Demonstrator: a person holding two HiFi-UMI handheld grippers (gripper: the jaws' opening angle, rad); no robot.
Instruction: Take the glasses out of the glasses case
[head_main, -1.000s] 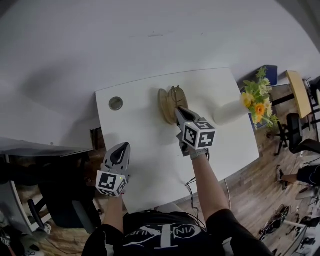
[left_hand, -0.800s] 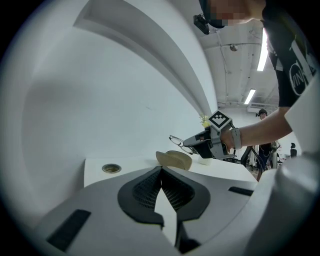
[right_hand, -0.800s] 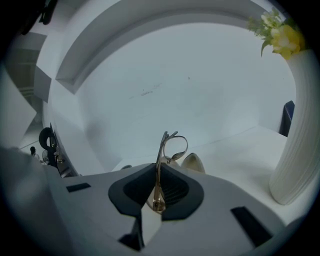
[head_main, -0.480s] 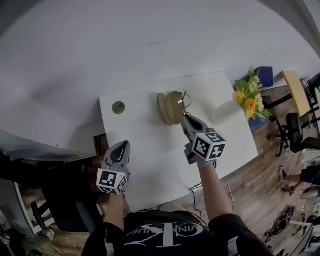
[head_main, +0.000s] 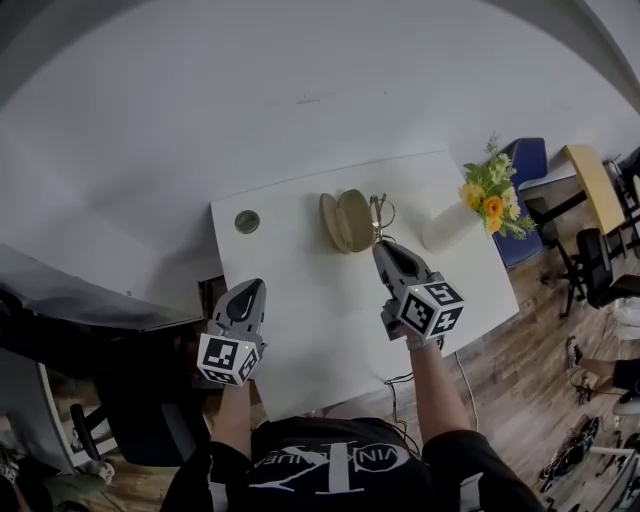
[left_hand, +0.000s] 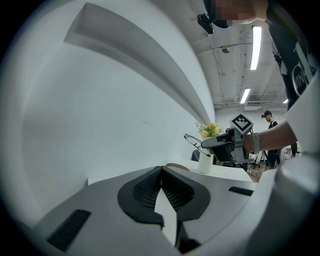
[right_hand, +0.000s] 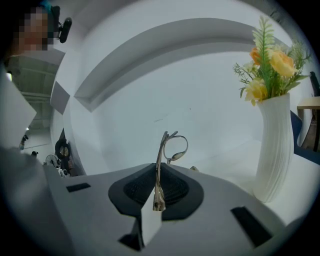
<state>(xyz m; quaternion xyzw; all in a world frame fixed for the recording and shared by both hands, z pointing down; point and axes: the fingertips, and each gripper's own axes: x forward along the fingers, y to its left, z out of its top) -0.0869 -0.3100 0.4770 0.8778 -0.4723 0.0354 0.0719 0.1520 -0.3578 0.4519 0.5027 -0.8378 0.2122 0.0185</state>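
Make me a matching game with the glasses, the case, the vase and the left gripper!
Things:
1. glasses
2. case
3. vase
4. left gripper

States:
a. lying open on the table
b. shut, with nothing in it
c. pinched in the right gripper
d. holding flowers

Pairs: 1-c, 2-a, 3-d, 4-b

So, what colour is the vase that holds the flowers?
White. The vase shows best in the right gripper view.
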